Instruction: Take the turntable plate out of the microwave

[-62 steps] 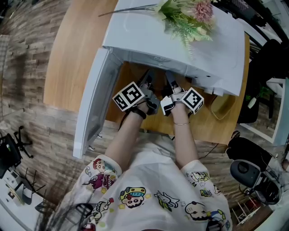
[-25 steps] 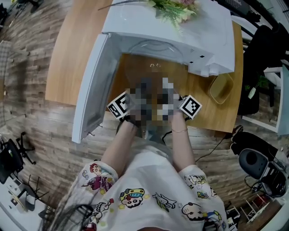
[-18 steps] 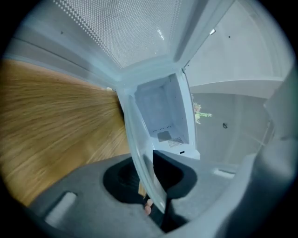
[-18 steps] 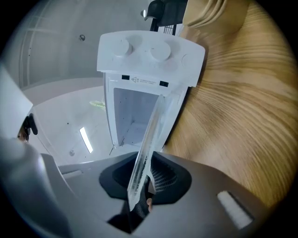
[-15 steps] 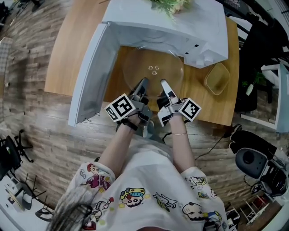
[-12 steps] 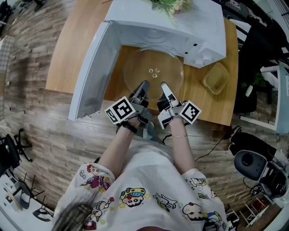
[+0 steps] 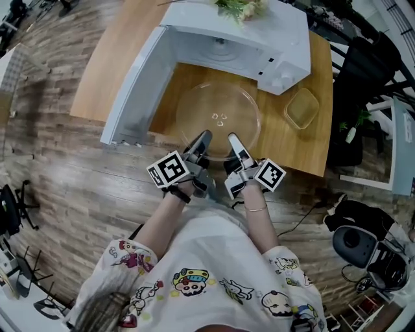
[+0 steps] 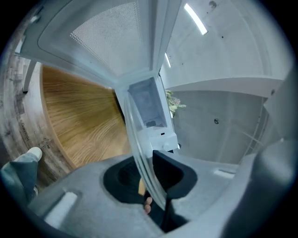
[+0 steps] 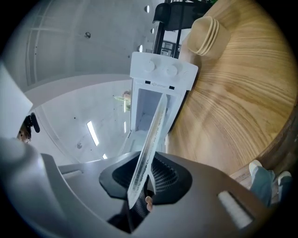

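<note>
Left tongs [image 7: 204, 136]: clamped on the near rim of the turntable plate [image 7: 219, 120]. In the left gripper view the glass edge [image 8: 139, 153] runs between the pads, gripped.

Right tongs [image 7: 232, 138]: also clamped on the near rim, just beside the left pair. Their jaws have just opened slightly, but the rim [image 9: 149, 144] sits between the pads and is held.

Plate position: fully outside the microwave [image 7: 259, 32], over the table [image 7: 123, 45] in front of the open cavity, roughly level. I cannot tell if it touches the table.

Microwave door [image 7: 133, 91] stands wide open to my left. Flowers [image 7: 240, 6] lie on top of the oven. A clear container [image 7: 302, 108] sits on the table to the plate's right, apart from it.
</note>
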A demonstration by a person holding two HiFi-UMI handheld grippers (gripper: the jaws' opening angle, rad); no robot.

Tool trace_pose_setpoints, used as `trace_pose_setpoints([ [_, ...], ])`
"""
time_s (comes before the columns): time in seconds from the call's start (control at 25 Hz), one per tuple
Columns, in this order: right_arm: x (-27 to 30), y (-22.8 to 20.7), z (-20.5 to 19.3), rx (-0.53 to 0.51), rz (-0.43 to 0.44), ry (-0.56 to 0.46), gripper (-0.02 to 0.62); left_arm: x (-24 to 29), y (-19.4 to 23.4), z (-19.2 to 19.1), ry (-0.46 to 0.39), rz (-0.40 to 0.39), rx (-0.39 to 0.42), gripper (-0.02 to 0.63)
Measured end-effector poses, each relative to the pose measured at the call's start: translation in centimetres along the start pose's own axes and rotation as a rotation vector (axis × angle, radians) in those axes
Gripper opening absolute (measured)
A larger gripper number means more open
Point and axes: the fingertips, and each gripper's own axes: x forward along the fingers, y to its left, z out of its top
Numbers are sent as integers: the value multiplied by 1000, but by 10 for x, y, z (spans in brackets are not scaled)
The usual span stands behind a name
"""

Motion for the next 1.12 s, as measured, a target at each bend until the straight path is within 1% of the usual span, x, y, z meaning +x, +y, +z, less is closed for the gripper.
trace_pose_setpoints([
  [0.24,-30,20,-18,-26,26,15,67,-28,-19,-22,17,-30,25,57],
  [0.44,-57,42,-35,-44,55,25,67,-55,-40,-40,25,-62,29,55],
  [0.68,-87,65,-48,-77,88,41,69,-79,-66,-59,47,-107,68,55],
  [0.8,-105,74,-57,-87,88,51,71,-92,-76,-73,67,-130,71,55],
  [0.88,-114,80,-61,-113,84,63,72,-100,-81,-80,79,-143,68,57],
  [1.04,-122,94,-66,-159,89,80,72,-112,-88,-85,98,-141,69,57],
  [1.12,-124,100,-69,-171,90,80,72,-115,-95,-85,101,-168,74,57],
])
